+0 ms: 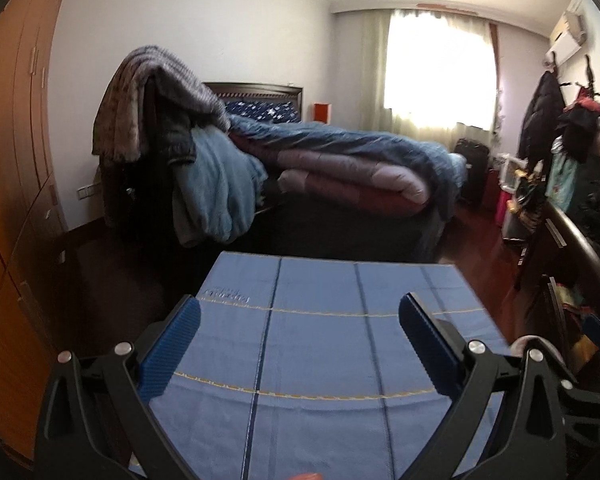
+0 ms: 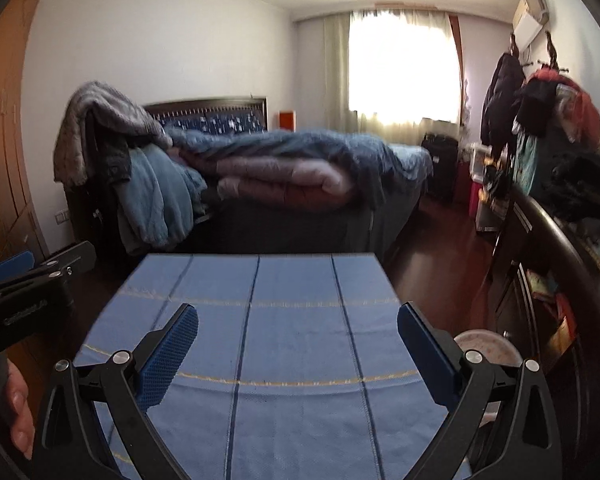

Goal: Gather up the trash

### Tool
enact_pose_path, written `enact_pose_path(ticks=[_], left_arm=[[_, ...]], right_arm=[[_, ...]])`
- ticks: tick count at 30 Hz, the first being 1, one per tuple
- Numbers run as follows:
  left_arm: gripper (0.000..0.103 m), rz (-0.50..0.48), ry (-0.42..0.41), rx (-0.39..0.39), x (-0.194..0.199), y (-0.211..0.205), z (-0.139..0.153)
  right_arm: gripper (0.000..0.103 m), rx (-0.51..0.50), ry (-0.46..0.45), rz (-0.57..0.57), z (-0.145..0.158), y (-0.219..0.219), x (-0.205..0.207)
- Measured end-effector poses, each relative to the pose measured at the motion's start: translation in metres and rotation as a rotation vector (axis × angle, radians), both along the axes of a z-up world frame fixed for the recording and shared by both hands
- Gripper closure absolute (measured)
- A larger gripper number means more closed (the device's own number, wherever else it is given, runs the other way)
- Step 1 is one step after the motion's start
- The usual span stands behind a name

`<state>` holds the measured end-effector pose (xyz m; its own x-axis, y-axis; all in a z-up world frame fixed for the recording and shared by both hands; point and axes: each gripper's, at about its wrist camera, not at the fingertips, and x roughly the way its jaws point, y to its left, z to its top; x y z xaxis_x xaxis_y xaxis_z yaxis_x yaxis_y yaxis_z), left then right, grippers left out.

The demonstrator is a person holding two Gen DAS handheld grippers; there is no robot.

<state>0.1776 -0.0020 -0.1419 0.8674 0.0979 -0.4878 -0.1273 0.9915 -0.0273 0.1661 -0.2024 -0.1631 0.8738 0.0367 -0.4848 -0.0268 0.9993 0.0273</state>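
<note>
My left gripper [image 1: 300, 316] is open above a small table covered by a blue cloth [image 1: 324, 360], with nothing between its blue-padded fingers. My right gripper [image 2: 298, 320] is also open over the same blue cloth [image 2: 292, 360] and holds nothing. In the right wrist view the left gripper [image 2: 32, 276] shows at the left edge, with a person's hand [image 2: 18, 412] below it. No piece of trash shows on the cloth in either view. A round pale bin or bowl [image 2: 488, 350] sits low to the right of the table; its rim [image 1: 532, 342] peeks past my left gripper's right finger.
A bed [image 1: 340, 160] piled with blue and pink quilts stands beyond the table. A chair draped with clothes [image 1: 160, 120] is at its left. An orange wardrobe [image 1: 16, 160] lines the left wall. A dark cabinet [image 2: 560, 260] with clothes on top runs along the right.
</note>
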Motion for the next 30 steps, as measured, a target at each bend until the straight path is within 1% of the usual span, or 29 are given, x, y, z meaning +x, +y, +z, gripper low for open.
enact_pose_path(ticks=[3,5,6,9,14,18,21,23,27,30], left_arm=[[0.003,0.018,0.067,0.005,0.025,0.004,-0.032],[0.003,0.024,0.105,-0.004,0.036,0.007,-0.048],[0.003,0.026,0.126,-0.017,0.044,0.009,-0.060],[0.003,0.022,0.175,-0.020,0.060,0.013,-0.084],[0.003,0.018,0.249,-0.001,0.079,0.013,-0.117],[0.003,0.016,0.309,-0.009,0.091,0.015,-0.139],[0.003,0.011,0.323,-0.020,0.091,0.015,-0.144],[0.003,-0.004,0.297,-0.023,0.088,0.012,-0.141],[0.003,-0.032,0.253,-0.033,0.082,0.006,-0.126],[0.003,-0.039,0.213,-0.028,0.071,0.003,-0.106]], right_arm=[[0.004,0.015,0.065,0.004,-0.024,-0.001,0.020],[0.004,0.012,0.105,0.001,-0.040,0.000,0.031],[0.004,0.008,0.124,-0.001,-0.049,0.001,0.037],[0.004,0.001,0.185,0.000,-0.075,0.004,0.053],[0.004,0.027,0.295,0.003,-0.118,0.006,0.077],[0.004,0.026,0.352,0.010,-0.139,0.009,0.086],[0.004,0.023,0.365,0.015,-0.144,0.012,0.087],[0.004,0.029,0.356,0.023,-0.141,0.013,0.085],[0.004,0.029,0.327,0.033,-0.130,0.013,0.079],[0.004,0.030,0.309,0.043,-0.121,0.013,0.075]])
